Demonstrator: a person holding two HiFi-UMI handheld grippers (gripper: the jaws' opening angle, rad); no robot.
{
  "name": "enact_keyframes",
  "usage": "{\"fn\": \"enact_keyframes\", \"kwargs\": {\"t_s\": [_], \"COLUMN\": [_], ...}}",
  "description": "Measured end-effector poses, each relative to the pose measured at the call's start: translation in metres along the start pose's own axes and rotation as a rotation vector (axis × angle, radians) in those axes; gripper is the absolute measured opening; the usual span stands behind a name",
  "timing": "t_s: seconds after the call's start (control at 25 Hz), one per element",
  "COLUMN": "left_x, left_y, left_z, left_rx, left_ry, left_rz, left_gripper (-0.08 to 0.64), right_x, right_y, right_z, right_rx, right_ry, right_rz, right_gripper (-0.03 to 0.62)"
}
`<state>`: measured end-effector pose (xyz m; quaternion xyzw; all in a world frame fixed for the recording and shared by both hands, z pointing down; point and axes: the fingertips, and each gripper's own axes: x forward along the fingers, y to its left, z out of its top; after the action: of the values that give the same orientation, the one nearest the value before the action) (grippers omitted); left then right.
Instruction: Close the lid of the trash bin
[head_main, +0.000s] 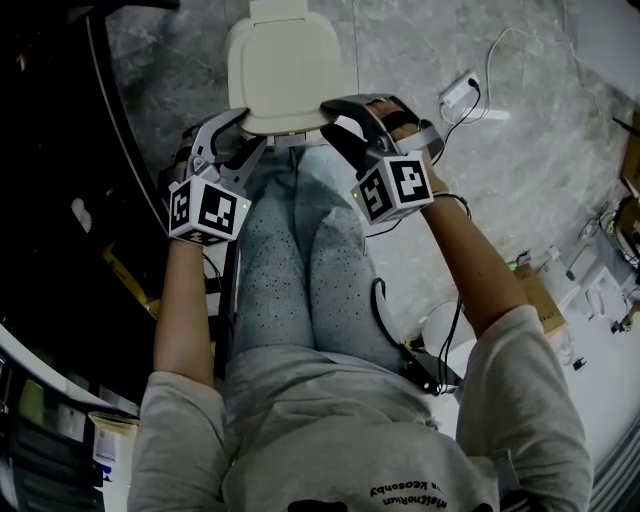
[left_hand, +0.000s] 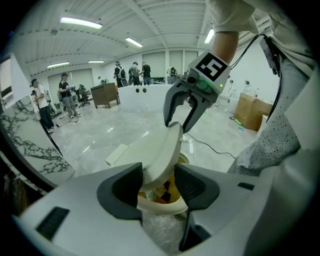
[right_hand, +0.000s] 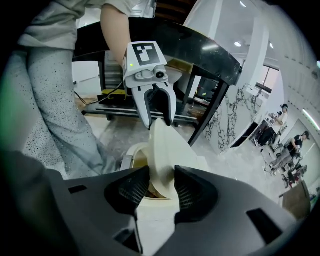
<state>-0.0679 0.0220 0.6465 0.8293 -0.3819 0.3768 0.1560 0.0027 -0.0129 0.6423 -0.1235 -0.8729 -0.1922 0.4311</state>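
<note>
Lid (head_main: 285, 68) of the trash bin sits at the top centre of the head view, just beyond the person's knees: a cream, smooth-surfaced panel shaped as a rounded rectangle, with a narrower tab at its far edge. It stands over a grey marbled floor (head_main: 430, 60).

The left tool (head_main: 243, 128) and the right tool (head_main: 336, 114) meet the lid's near edge from either side, at left and right of the frame's centre.

In the left gripper view the lid (left_hand: 159, 150) is tilted up off the trash bin (left_hand: 172, 207), its rim thick and softly rounded. The left tool (left_hand: 157, 185) is clamped on its lower edge, both dark pads against it. Under the raised lid show coloured rubbish (left_hand: 162, 192) and a clear plastic liner (left_hand: 160, 231). The right tool (left_hand: 176, 125) pinches the far edge above the frame's centre.

In the right gripper view the lid (right_hand: 167, 150) stands nearly on edge above the bin's pale rim (right_hand: 129, 157). The right tool (right_hand: 155, 187) is closed on the lid's near edge, and the left tool (right_hand: 159, 121) grips the opposite edge at upper centre.
</note>
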Motion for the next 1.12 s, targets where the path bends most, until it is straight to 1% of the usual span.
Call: {"fn": "enact_keyframes", "kwargs": {"t_s": [0.48,0.76,1.12], "left_x": [0.009,0.016,0.025], "left_y": [-0.008,-0.012,-0.019], "left_z": [-0.012,-0.022,-0.031], "left_rx": [0.044,0.071,0.1], "left_ry": [0.02,0.028,0.053], "left_rz": [0.006,0.032,0.014], "left_gripper": [0.197,0.198,0.201], "right_x": [0.01,0.018,0.027], "right_y": [0.012,0.019,0.028], "right_z": [-0.007,-0.013,-0.022], "right_rx": [-0.028,-0.054,-0.074], "right_ry": [-0.006,0.005,0.019], "right_rz": [0.012,0.006,0.025], "right_gripper": [0.17,0.173,0.179]}}
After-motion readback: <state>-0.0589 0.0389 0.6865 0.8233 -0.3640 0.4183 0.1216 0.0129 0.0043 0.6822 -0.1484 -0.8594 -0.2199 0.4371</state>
